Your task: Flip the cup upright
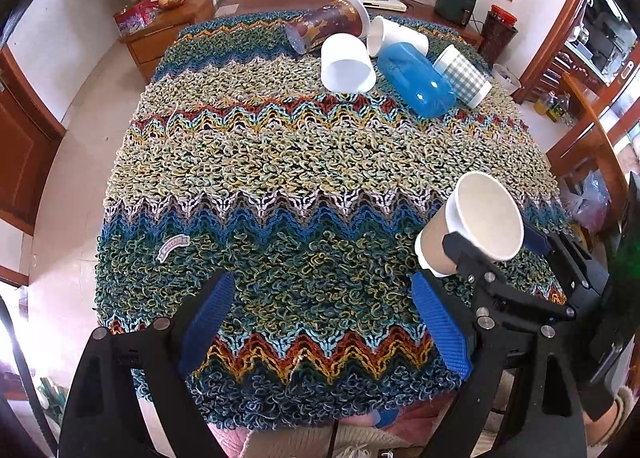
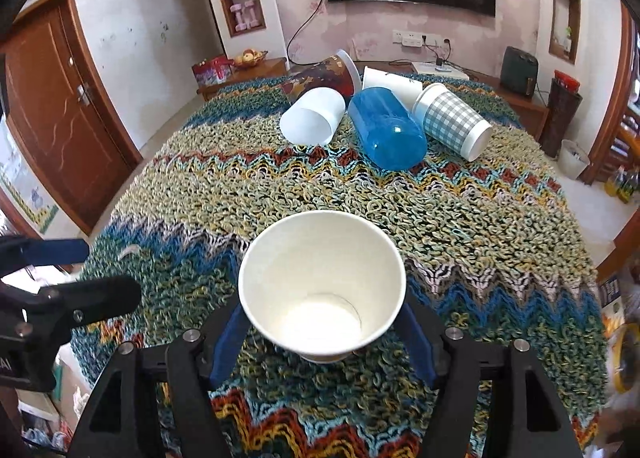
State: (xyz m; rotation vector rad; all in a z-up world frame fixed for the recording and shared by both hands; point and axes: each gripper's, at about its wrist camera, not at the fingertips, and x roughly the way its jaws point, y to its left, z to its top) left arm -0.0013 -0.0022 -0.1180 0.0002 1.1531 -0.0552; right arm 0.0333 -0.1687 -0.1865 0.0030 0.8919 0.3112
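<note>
My right gripper (image 2: 322, 332) is shut on a brown paper cup (image 2: 322, 284) with a white inside. The cup's mouth tilts up and away from me, and it is held just above the knitted cloth. In the left wrist view the same cup (image 1: 476, 223) shows at the right, held between the right gripper's fingers (image 1: 460, 248). My left gripper (image 1: 320, 322) is open and empty over the near edge of the cloth. It also shows at the left edge of the right wrist view (image 2: 80, 278).
A colourful knitted cloth (image 1: 280, 161) covers the table. Several cups lie on their sides at the far end: a white cup (image 1: 346, 63), a blue cup (image 1: 416, 77), a checked cup (image 1: 464, 75), a dark printed cup (image 1: 328, 23) and another white cup (image 1: 396, 35).
</note>
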